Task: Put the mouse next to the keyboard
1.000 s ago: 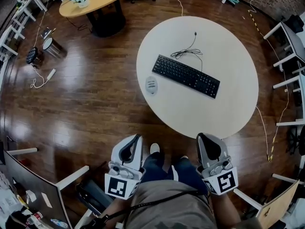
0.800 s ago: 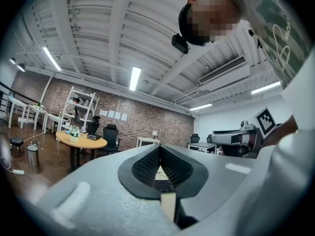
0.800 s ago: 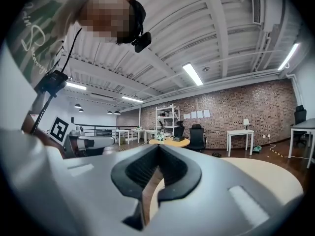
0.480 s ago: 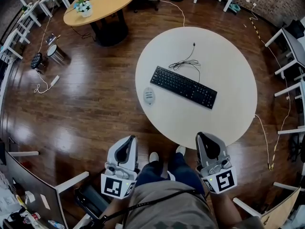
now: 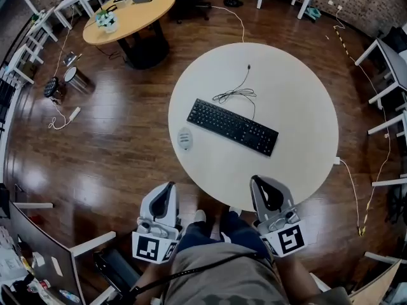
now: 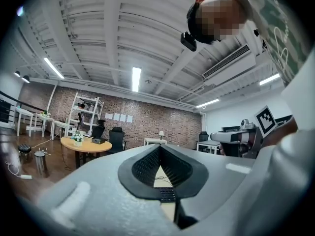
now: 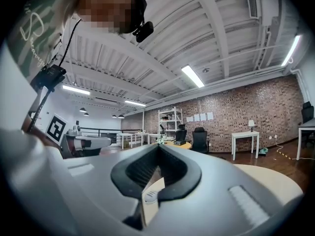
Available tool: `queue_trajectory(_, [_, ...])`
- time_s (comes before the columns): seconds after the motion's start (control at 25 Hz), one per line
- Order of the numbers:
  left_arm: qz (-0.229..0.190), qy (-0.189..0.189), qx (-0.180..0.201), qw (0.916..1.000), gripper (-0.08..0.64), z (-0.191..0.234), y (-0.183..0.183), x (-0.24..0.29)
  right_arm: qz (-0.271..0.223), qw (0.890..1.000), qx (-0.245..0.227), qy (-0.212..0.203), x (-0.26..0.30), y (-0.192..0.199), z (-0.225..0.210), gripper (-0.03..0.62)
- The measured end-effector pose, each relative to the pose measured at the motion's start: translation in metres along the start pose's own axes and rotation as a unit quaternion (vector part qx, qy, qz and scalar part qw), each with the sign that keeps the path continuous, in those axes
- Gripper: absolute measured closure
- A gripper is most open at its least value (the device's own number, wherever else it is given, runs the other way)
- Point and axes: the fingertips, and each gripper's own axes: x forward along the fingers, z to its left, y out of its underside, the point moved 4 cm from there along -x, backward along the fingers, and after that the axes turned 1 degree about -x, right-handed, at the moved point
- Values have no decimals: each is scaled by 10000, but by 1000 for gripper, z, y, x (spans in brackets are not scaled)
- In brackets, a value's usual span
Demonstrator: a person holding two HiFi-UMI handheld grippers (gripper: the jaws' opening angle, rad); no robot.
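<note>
A grey mouse [image 5: 185, 138] lies near the left edge of the round white table [image 5: 299, 151]. To its right, apart from it, a black keyboard [image 5: 232, 127] lies slantwise, its cable [image 5: 236, 94] coiled behind it. Both grippers are held low in front of the person's body, on the near side of the table. The left gripper [image 5: 167, 189] is shut and empty, over the floor. The right gripper [image 5: 261, 183] is shut and empty at the table's near edge. Through the left gripper's [image 6: 158, 149] jaws the keyboard [image 6: 167, 194] shows. Through the right gripper's [image 7: 158, 146] jaws the mouse [image 7: 150, 196] shows.
A round wooden table [image 5: 127, 8] with a plant and a black box stands at the far left. A metal bin [image 5: 77, 79] and loose cords [image 5: 62, 118] lie on the wooden floor. White desks [image 5: 388, 56] line the right side. A monitor [image 5: 38, 250] is at the near left.
The person has stepped closer to the white table, so it sits nearer and lower in the head view. Both grippers stayed shut and empty.
</note>
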Motion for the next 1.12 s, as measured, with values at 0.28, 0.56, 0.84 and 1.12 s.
queue_trajectory(0.28, [76, -83, 288, 9995, 558, -36, -3, 35, 45, 9994, 228, -245, -2, 10, -32, 588])
queue_trajectory(0.56, [208, -290, 339, 9988, 558, -58, 8, 57, 52, 9968, 615, -499, 4, 19, -53, 588])
queue_trajectory(0.84, [251, -92, 311, 9992, 558, -31, 18, 82, 29, 9980, 521, -362, 41, 24, -55, 588])
queue_trajectory(1.12, [196, 152, 292, 9993, 558, 1, 10, 110, 187, 9980, 500, -343, 80, 25, -38, 588])
